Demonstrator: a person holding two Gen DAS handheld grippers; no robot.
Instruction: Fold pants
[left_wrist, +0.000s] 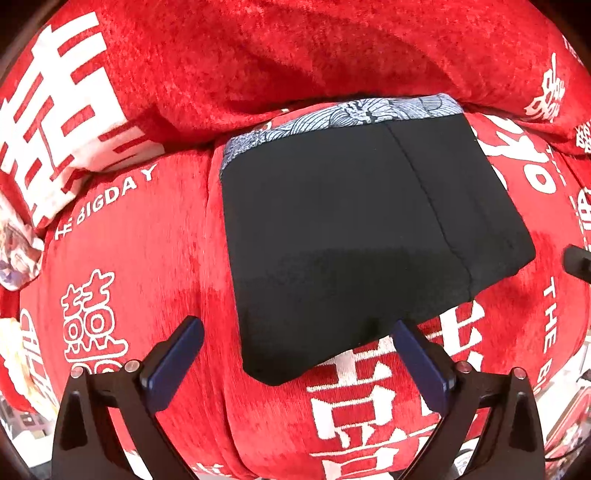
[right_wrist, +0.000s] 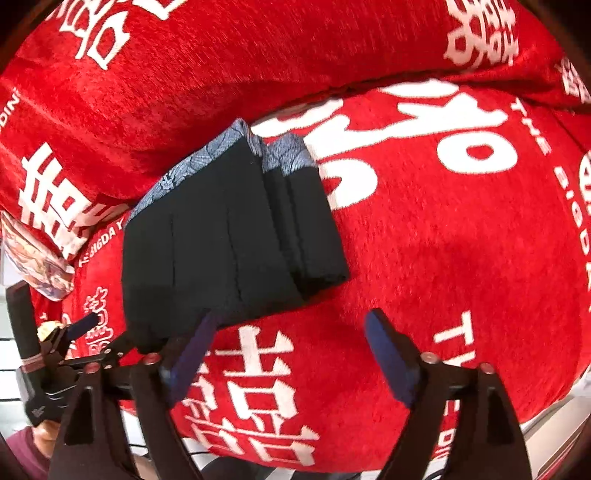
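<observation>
A red plush cover with white characters and "THE BIGDAY" lettering is lying over a cushioned seat and serving as the support. Black pants, folded into a compact block with a blue-grey patterned waistband, are resting flat on it. A red printed cushion is leaning behind, touching the waistband.

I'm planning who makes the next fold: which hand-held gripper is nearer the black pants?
Left, narrowly. The left hand-held gripper is open with the pants' near corner between its fingers. The right hand-held gripper is open at the pants' near edge, mostly over the red cover.
</observation>
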